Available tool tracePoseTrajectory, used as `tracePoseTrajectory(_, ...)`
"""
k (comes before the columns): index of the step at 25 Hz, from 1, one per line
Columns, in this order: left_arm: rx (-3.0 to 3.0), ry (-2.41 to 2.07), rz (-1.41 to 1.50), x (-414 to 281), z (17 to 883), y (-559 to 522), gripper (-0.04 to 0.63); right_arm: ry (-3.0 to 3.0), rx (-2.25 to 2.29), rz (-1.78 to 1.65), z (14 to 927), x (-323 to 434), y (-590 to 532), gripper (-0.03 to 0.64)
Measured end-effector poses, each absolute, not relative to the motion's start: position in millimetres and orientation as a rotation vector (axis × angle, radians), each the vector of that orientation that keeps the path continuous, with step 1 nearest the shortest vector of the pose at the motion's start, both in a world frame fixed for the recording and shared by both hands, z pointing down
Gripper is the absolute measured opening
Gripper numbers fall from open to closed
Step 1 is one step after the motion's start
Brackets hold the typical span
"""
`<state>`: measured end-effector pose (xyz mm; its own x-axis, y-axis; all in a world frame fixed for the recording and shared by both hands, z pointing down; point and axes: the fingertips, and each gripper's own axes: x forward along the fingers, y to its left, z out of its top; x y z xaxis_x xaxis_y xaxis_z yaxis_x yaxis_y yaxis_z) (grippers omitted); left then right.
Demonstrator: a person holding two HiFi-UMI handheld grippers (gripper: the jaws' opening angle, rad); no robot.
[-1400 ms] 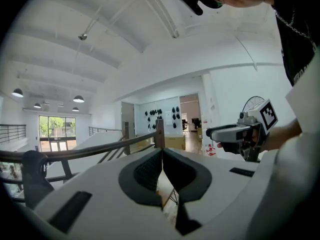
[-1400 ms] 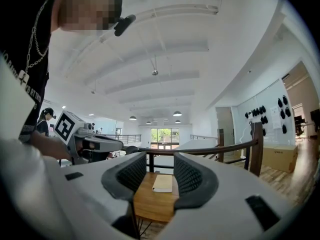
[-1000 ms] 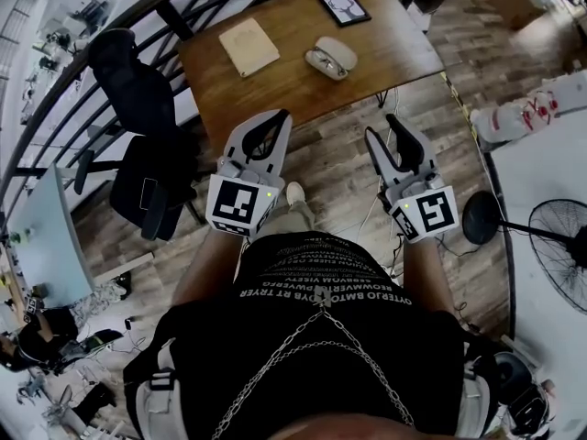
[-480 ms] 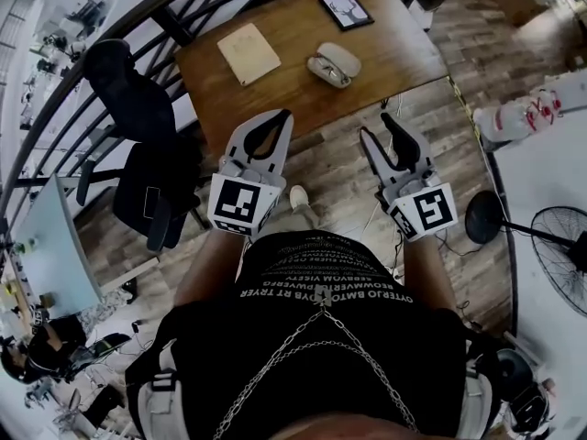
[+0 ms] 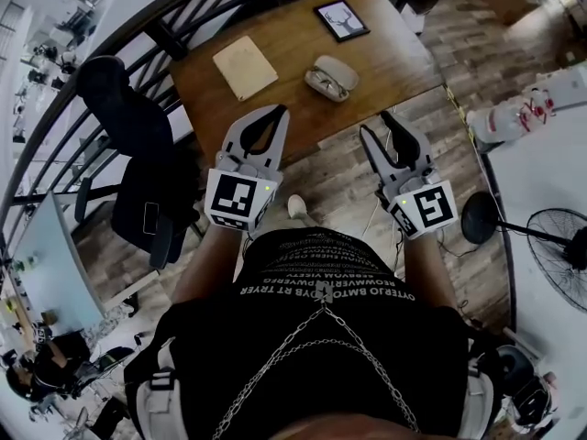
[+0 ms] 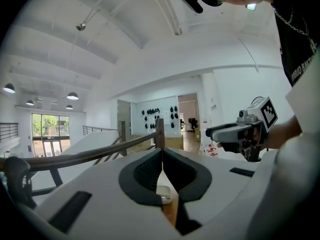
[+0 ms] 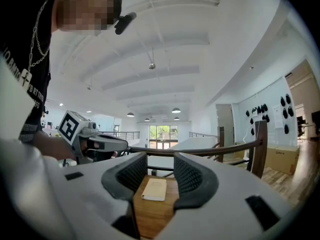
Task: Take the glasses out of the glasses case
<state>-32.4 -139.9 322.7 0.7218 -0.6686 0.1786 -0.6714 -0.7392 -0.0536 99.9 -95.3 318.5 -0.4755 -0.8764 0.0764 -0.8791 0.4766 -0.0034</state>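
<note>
Glasses case lies open on the wooden surface, glasses apparently inside. Left gripper: jaws together, empty. Right gripper: jaws apart, empty. Both hang well short of the case.

I see on table: notebook left | glasses case right of it, glasses inside | framed picture behind case | office chair left of table

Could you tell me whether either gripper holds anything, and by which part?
Nothing is held: the left gripper is shut empty, the right gripper open; the glasses case lies untouched.
</note>
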Motion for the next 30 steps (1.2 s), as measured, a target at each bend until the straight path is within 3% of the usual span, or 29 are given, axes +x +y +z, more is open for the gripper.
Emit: tracePoseTrajectory(30,2.950,-1.025,0.281,-23.0,329.0,-187.5,0.029,-2.588,1.671,0.106,332.3,103.7,-132.9,0.156)
